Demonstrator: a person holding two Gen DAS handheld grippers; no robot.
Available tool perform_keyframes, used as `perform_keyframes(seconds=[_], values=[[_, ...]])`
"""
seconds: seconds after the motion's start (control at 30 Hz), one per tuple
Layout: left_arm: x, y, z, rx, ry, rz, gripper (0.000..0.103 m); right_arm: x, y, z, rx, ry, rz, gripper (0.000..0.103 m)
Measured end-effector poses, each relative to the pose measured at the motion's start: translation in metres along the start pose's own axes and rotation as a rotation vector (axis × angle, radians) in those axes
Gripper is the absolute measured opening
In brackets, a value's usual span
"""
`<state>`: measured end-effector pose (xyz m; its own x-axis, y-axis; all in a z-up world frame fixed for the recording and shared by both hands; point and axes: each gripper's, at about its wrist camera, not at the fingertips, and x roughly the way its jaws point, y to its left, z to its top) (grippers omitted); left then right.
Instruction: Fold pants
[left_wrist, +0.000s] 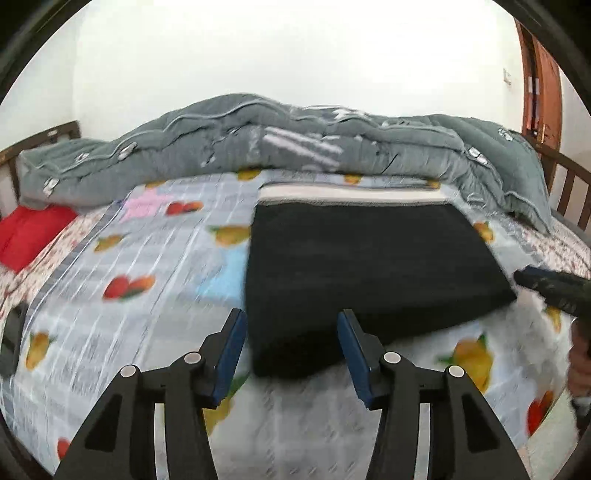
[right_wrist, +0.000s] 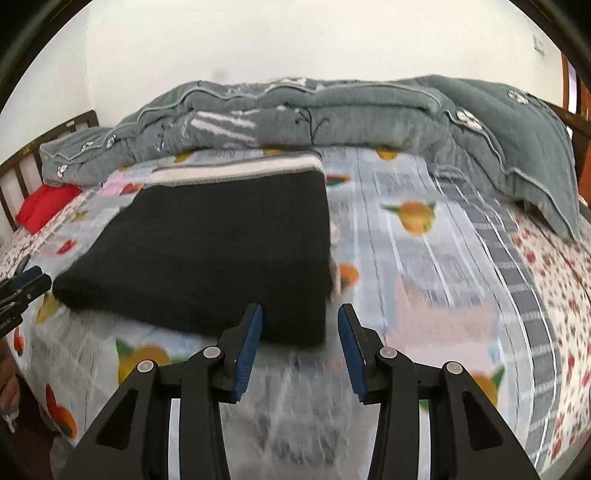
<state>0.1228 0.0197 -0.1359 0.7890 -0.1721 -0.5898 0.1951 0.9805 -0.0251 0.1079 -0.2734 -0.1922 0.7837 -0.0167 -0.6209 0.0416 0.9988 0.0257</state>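
Note:
Black pants (left_wrist: 369, 273) lie folded into a flat rectangle on the fruit-print bed sheet (left_wrist: 140, 258), with a white and grey waistband at the far edge. They also show in the right wrist view (right_wrist: 214, 251). My left gripper (left_wrist: 291, 323) is open and empty, just short of the pants' near left corner. My right gripper (right_wrist: 300, 314) is open and empty, just short of the near right corner. The right gripper also shows at the right edge of the left wrist view (left_wrist: 546, 284). The left gripper shows at the left edge of the right wrist view (right_wrist: 22, 288).
A rumpled grey quilt (left_wrist: 280, 147) lies along the far side of the bed. A red pillow (left_wrist: 29, 232) sits at the far left. A wooden bed rail (left_wrist: 569, 184) stands at the right, and a wooden door (left_wrist: 543, 74) behind it.

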Motion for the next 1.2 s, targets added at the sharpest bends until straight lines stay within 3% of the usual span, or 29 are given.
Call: perform_keyframes(seconds=[0.1,0.13,0.17,0.23,0.27,0.33,0.5,0.83,1.07,1.2], values=[[0.021,-0.021,0.021,0.029,0.014,-0.027,0.049,0.014,0.008,0.012,0.017,0.008,0.044,0.044],[0.029,-0.027,0.023,0.038,0.031,-0.034,0.049,0.019,0.01,0.013,0.013,0.009,0.055,0.05],[0.04,-0.035,0.022,0.043,0.058,-0.034,0.05,0.029,0.012,0.012,-0.005,0.014,0.053,0.054],[0.076,-0.045,0.01,0.051,0.187,-0.018,0.052,0.048,0.011,0.007,-0.03,0.058,0.009,0.054],[0.081,-0.048,0.003,0.054,0.196,0.001,0.054,0.056,0.009,0.003,-0.038,0.079,-0.006,0.058],[0.077,-0.056,-0.008,0.09,0.133,0.022,0.054,0.055,0.004,-0.001,-0.026,0.066,0.019,0.059],[0.071,-0.048,-0.008,0.048,0.144,-0.011,0.053,0.054,-0.013,-0.004,0.06,0.099,0.08,0.052],[0.055,-0.038,-0.016,0.001,0.156,-0.02,0.054,0.042,-0.016,-0.012,0.094,0.115,0.071,0.05],[0.042,-0.028,-0.024,-0.069,0.228,-0.044,0.053,0.023,-0.015,-0.018,0.112,0.155,0.061,0.045],[0.039,-0.028,-0.039,-0.094,0.334,-0.012,0.052,0.0,-0.012,-0.028,0.085,0.147,0.03,0.043]])
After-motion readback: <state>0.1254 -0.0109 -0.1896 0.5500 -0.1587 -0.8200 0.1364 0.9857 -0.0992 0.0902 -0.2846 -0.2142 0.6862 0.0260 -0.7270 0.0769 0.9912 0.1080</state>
